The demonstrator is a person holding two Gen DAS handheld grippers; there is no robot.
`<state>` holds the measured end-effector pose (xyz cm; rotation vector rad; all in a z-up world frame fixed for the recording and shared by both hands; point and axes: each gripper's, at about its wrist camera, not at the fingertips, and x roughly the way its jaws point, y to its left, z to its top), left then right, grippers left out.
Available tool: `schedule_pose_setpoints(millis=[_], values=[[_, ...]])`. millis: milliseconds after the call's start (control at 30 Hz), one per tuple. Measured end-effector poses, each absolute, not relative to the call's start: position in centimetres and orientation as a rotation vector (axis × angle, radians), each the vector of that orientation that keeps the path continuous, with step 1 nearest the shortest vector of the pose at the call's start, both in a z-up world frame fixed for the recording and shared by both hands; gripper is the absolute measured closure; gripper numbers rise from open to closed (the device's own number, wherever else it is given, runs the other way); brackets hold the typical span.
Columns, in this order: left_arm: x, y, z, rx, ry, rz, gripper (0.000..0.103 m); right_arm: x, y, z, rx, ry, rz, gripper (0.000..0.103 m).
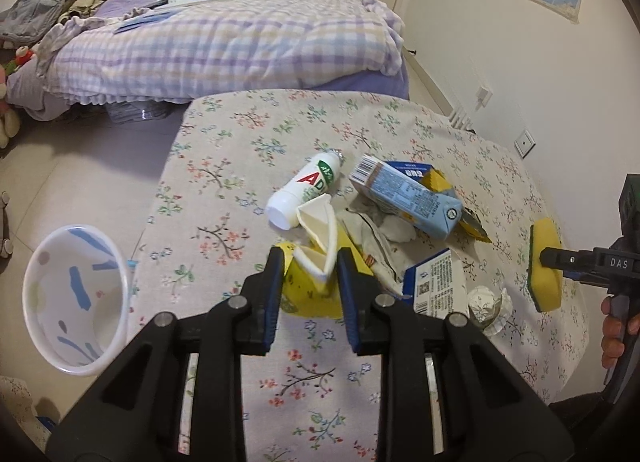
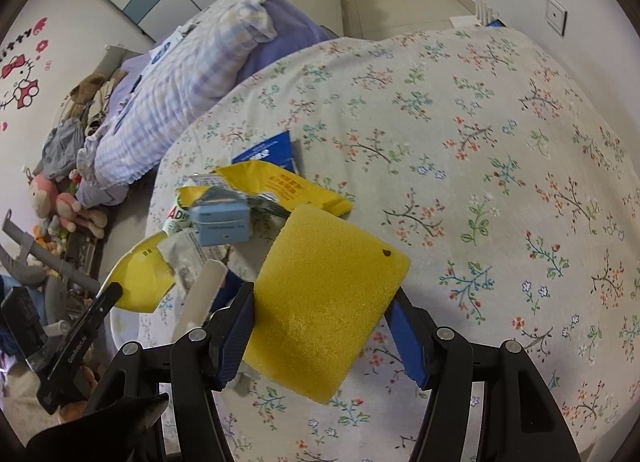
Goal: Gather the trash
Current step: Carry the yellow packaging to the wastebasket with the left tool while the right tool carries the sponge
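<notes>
A pile of trash lies on the floral tablecloth: a white bottle, a light blue carton, a crumpled wrapper, a blue packet, a foil ball and a yellow wrapper. My left gripper is shut on a white folded paper piece at the pile's near edge. My right gripper is shut on a yellow sponge, also in the left wrist view right of the pile. The carton and yellow wrapper show beyond the sponge.
A white bin with blue marks stands on the floor left of the table. A bed with a checked quilt is behind the table. Soft toys lie on the floor. The table's right half is bare cloth.
</notes>
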<state>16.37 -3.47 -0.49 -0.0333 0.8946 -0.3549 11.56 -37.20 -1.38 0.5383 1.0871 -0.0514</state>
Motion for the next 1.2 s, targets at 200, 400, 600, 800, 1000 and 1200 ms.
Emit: schedule_pose_setpoints(millis=[200, 400, 600, 800, 1000, 1200], values=[[16.1, -0.8, 0.4, -0.058, 0.874, -0.308, 0.075, 12.8, -34.1, 0.2, 0.498, 1.049, 0.003, 0.038], [15.7, 2.2, 1.2, -0.078, 0.847, -0.258, 0.075, 14.1, -30.0, 1.3, 0.474, 1.015, 0.074, 0.038], [15.7, 5.4, 1.4, -0.093, 0.838, -0.197, 0.075, 15.3, -26.0, 1.8, 0.461, 0.992, 0.137, 0.038], [15.6, 8.8, 0.8, -0.098, 0.845, -0.134, 0.075, 16.9, -21.6, 1.2, 0.452, 0.991, 0.191, 0.038], [15.2, 12.9, -0.7, -0.109, 0.878, -0.054, 0.075, 18.4, -17.3, -0.2, 0.405, 1.019, 0.231, 0.038], [15.2, 16.6, -2.4, -0.144, 0.919, 0.027, 0.075, 19.5, -12.9, -2.2, 0.371, 1.055, 0.273, 0.038]])
